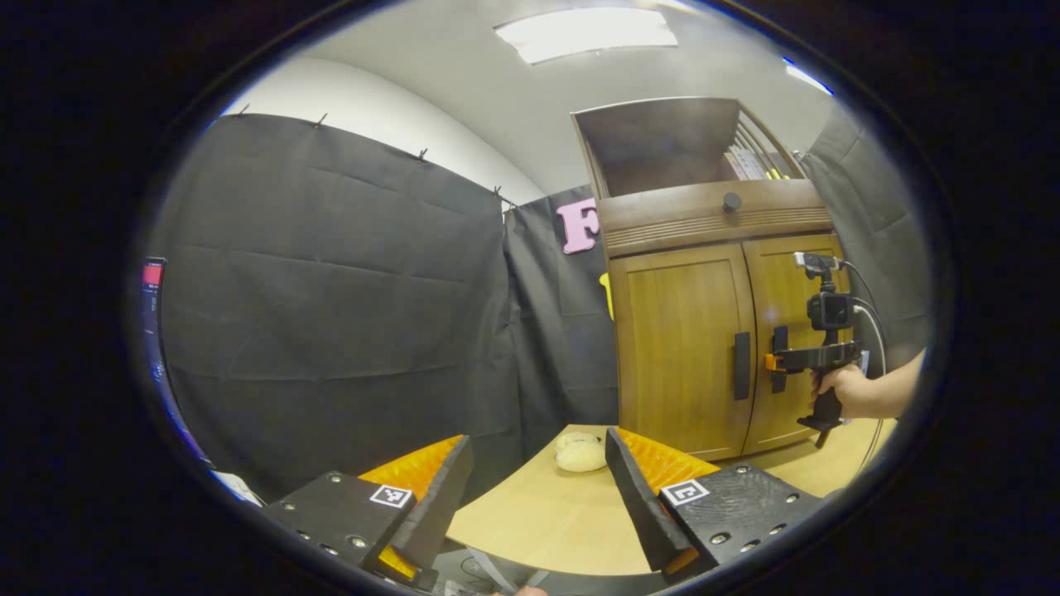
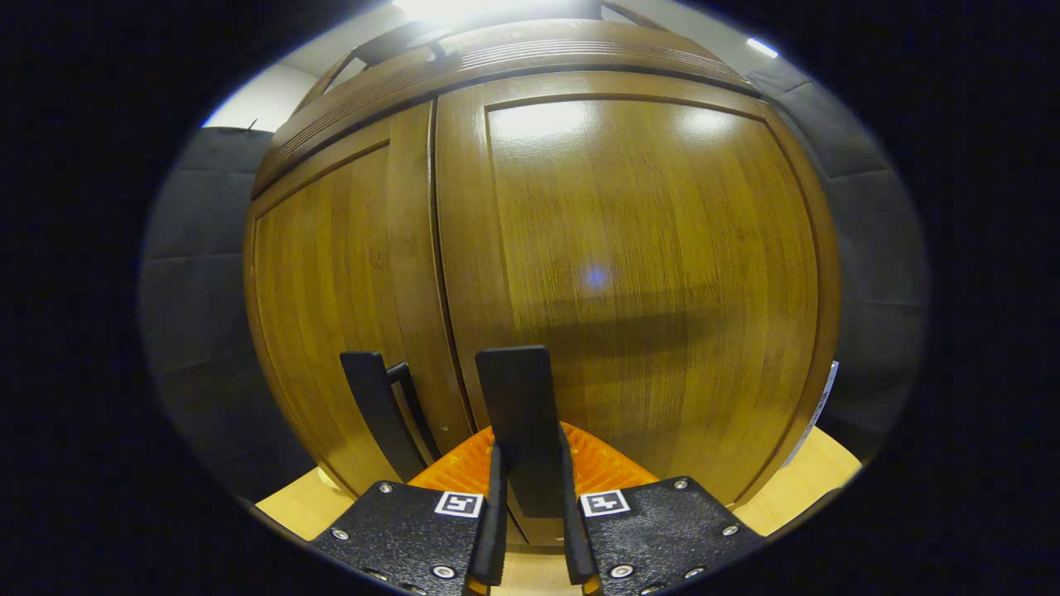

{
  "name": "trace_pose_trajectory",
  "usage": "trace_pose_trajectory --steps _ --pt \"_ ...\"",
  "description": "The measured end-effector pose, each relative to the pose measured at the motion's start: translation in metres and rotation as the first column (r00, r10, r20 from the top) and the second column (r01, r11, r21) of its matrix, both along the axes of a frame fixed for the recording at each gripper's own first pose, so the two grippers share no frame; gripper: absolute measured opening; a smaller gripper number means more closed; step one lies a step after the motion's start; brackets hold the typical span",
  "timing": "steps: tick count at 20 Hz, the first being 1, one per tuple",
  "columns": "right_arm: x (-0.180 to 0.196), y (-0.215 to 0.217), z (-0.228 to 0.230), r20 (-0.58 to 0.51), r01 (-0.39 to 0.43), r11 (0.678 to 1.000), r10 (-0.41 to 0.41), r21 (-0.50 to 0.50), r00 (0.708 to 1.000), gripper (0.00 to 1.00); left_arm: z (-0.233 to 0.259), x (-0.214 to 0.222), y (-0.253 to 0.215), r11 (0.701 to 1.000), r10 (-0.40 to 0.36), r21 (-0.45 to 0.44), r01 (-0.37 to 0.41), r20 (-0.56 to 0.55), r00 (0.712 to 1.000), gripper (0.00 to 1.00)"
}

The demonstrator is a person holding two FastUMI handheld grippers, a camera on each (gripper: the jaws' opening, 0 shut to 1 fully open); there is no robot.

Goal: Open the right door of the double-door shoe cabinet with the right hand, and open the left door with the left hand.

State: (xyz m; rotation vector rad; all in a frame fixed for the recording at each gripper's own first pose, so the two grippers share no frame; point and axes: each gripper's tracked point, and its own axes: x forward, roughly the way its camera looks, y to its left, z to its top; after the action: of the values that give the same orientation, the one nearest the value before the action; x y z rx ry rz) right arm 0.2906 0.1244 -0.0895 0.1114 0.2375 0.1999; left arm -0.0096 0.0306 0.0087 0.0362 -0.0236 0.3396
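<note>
Clamped between the two fingers of the right gripper (image 2: 530,530), in the right gripper view, stood the right handle (image 2: 517,414), a flat upright bar on the right door (image 2: 646,273); both fingers looked pressed against its sides. That door lay flush and shut, as did the left door (image 2: 331,298) beside it, whose own handle (image 2: 377,406) stood just across the centre seam.

Seen from the left gripper view, the cabinet (image 1: 712,331) stood on the table (image 1: 538,513), well apart from the left gripper (image 1: 530,488), whose fingers were spread wide with nothing between them. A hand (image 1: 836,389) held the right gripper (image 1: 774,362) up at the handles. A small pale object (image 1: 580,454) lay on the table near the cabinet's foot; what it was could not be told.

Judged from the wood, the doors were stiff, rigid panels, likely light on their hinges, with a glossy face that offers no purchase. The handles were the only sound place to take hold. The bar was slim and smooth, so a pull straight outward might slip unless the grip was firm. A pull following the hinge's arc would suit better.
</note>
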Motion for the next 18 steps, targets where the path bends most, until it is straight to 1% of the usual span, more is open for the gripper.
trace_pose_trajectory --steps 1,4,7,8,11,12,18 --pt "-0.001 0.001 0.000 -0.004 -0.003 1.000 0.003 0.007 1.000 0.29 0.001 0.000 0.000 1.000 0.000 0.000 0.000 0.003 1.000 0.92" --pt "-0.006 0.002 0.002 -0.003 -0.026 1.000 0.026 0.007 1.000 0.29 0.000 0.001 -0.001 1.000 -0.010 0.002 0.010 0.005 1.000 0.92" --pt "-0.027 -0.003 0.004 -0.001 -0.039 0.999 0.039 0.007 0.999 0.27 0.001 0.003 -0.003 1.000 -0.031 -0.005 0.031 0.009 0.999 0.92" --pt "-0.033 -0.005 0.005 0.000 -0.042 0.999 0.042 0.004 0.999 0.29 0.001 0.003 -0.003 0.999 -0.040 -0.008 0.040 0.010 0.999 0.92" --pt "-0.045 -0.013 0.007 0.001 -0.050 0.999 0.050 0.001 0.999 0.29 0.001 0.008 -0.006 0.997 -0.073 -0.004 0.073 0.017 0.997 0.93" --pt "-0.051 -0.015 0.008 0.000 -0.056 0.998 0.056 0.000 0.998 0.30 0.002 0.009 -0.006 0.996 -0.084 -0.004 0.084 0.021 0.996 0.93" --pt "-0.083 -0.032 0.013 0.001 -0.070 0.998 0.070 0.007 0.998 0.29 0.001 0.010 -0.011 0.986 -0.168 -0.007 0.169 0.035 0.985 0.92"
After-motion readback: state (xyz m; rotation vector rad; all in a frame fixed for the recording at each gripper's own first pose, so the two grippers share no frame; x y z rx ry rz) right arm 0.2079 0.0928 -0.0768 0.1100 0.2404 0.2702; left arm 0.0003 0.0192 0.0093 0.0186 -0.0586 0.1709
